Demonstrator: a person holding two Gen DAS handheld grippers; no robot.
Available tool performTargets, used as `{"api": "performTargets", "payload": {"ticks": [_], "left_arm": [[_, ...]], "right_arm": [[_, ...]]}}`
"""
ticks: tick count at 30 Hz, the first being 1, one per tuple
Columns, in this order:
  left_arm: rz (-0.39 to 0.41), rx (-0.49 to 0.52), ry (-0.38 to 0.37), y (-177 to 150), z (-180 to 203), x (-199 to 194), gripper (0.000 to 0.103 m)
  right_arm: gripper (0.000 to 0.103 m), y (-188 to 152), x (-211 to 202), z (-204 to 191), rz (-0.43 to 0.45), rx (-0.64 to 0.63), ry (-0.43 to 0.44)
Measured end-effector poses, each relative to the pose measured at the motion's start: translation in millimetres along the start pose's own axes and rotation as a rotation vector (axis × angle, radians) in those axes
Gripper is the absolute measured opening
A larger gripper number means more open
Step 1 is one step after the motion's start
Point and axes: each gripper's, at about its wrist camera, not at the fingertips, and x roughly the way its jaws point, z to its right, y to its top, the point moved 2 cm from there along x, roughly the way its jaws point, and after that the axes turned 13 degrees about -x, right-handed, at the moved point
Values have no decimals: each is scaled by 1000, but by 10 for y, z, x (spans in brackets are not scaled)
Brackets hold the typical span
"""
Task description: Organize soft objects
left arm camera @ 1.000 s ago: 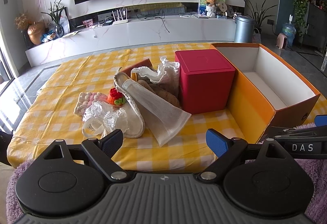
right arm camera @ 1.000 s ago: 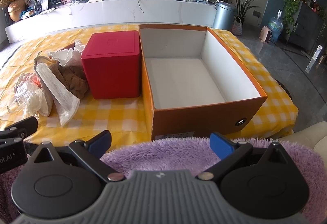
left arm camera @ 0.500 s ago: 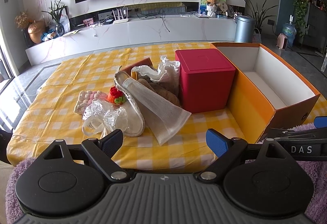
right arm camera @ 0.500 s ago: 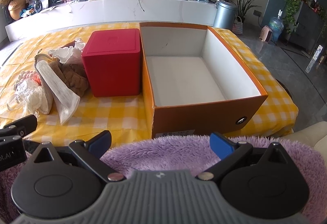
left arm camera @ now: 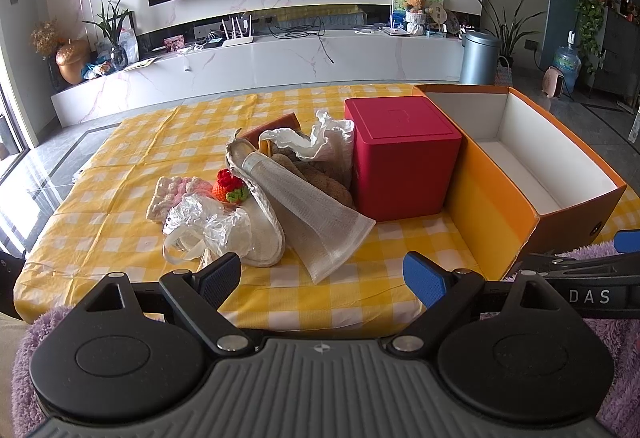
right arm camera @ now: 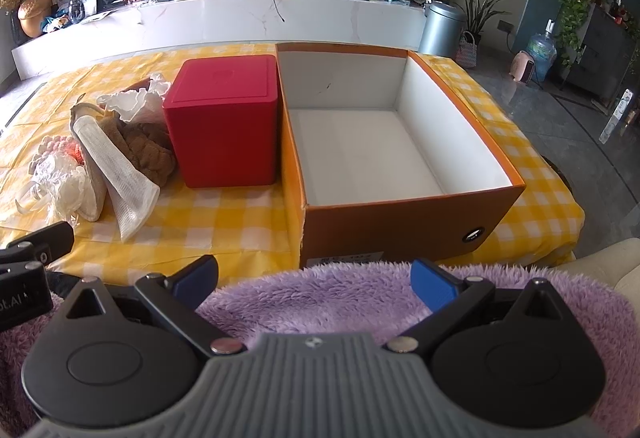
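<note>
We hold left gripper [left arm camera: 322,274] and right gripper [right arm camera: 314,278] jaws apart, nothing gripped | orange box [right arm camera: 496,194] centre frame, empty, ready for soft pile [left arm camera: 256,206] at left

"DAS" reads on the right gripper [left arm camera: 588,270] (its side bar, white letters).

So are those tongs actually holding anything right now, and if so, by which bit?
Nothing is held. The left tongs and right tongs are both open with nothing gripped between their fingers. The pile of soft objects lies untouched on the table, and the orange box is empty.
</note>
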Motion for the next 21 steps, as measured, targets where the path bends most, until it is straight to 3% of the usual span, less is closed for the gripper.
{"api": "performTargets", "payload": {"ticks": [5,9,14,21], "left_arm": [[6,-8,-10,40,-58,-35,102],[5,1,-35,127,-148,-43,89],[-43,-4,-87,274,-330,0,89],[-28,14,-93,496,-629,73,88]], "right_arm": [[100,-8,1,-35,6,-2,12],[100,57,-23,-53,28,-10,43],[97,222,-68,-105,98,-26,112],[90,467,-7,-334,160,-95,220]]}}
